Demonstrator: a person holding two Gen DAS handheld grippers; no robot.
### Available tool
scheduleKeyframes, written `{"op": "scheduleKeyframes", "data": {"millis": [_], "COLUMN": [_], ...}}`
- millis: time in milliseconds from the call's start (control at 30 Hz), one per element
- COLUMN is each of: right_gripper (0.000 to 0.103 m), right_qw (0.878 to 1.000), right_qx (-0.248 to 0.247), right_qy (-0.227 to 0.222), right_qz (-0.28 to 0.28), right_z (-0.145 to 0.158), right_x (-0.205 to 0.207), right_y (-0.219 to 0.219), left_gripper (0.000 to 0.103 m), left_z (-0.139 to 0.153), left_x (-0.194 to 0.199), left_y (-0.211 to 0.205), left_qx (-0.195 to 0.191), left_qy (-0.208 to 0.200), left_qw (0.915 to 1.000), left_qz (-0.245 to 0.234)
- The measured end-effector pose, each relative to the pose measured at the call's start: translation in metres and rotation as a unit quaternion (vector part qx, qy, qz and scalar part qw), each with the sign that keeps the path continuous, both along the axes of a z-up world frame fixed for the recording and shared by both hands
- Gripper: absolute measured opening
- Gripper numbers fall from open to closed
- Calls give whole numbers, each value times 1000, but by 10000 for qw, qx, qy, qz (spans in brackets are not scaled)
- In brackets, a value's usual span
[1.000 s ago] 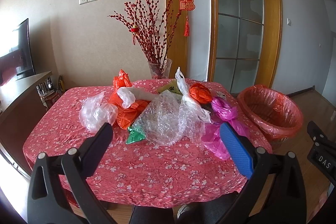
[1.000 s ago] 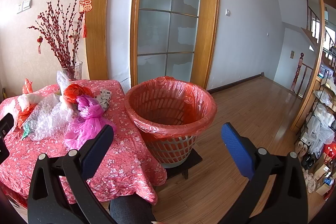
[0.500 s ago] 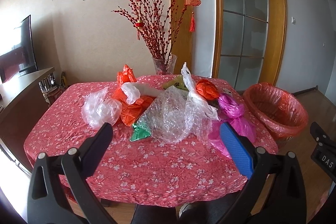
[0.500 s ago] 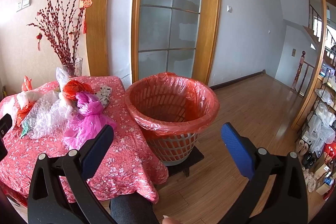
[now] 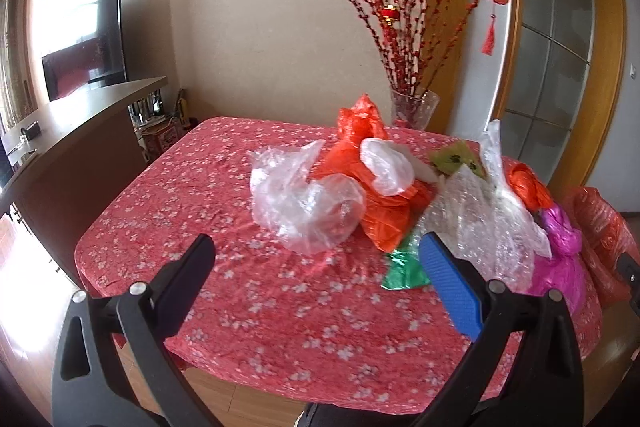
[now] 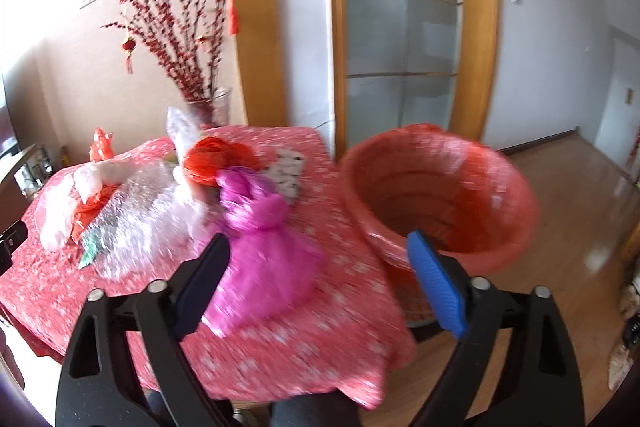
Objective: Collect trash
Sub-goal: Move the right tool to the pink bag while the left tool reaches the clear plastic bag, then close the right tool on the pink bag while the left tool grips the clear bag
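Note:
A pile of plastic trash lies on the red flowered tablecloth. In the left wrist view I see a clear bag, an orange bag, bubble wrap, a green wrapper and a pink bag. My left gripper is open and empty, just short of the clear bag. In the right wrist view my right gripper is open and empty, right in front of the pink bag. The bin with a red liner stands right of the table.
A glass vase of red branches stands at the table's far edge. A dark counter with a TV lies to the left. A glass door and wooden floor lie to the right.
Both grippers have moved forward and swung left. The left one now faces the clear bag, the right one the pink bag instead of the bin. Both stay open.

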State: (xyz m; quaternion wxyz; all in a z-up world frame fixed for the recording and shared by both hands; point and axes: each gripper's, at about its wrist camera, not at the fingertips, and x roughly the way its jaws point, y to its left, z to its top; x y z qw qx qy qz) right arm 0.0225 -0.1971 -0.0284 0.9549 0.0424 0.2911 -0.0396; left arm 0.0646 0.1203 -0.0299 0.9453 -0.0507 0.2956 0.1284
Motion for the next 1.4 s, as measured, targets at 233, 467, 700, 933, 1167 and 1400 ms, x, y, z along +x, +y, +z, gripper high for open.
{"op": "scheduleKeyframes", "data": {"millis": [233, 467, 700, 933, 1167, 1400], "right_gripper": [74, 58, 28, 22, 17, 14], "right_qw": [9983, 9934, 9924, 9935, 9939, 9939], "right_qx": [-12, 118, 106, 284, 296, 437], "right_qy": [459, 1026, 1013, 779, 710, 650], "right_qz": [362, 494, 691, 780, 795, 781], "right_z": [-24, -52, -57, -41, -37, -36], "right_x": [56, 85, 85, 75, 71, 67], "right_y": [24, 26, 32, 31, 29, 23], "left_gripper": [99, 92, 87, 77, 63, 15], "left_z": [-6, -16, -22, -23, -28, -47], "left_x": [10, 23, 43, 71, 102, 119], "left_y": [33, 46, 55, 63, 73, 85], "left_qx": [-23, -142, -393, -580, -584, -942], "left_qy": [122, 222, 307, 397, 646, 952], "left_qw": [9994, 9996, 9985, 9968, 9957, 9897], "left_qz": [322, 96, -233, -381, -323, -509]}}
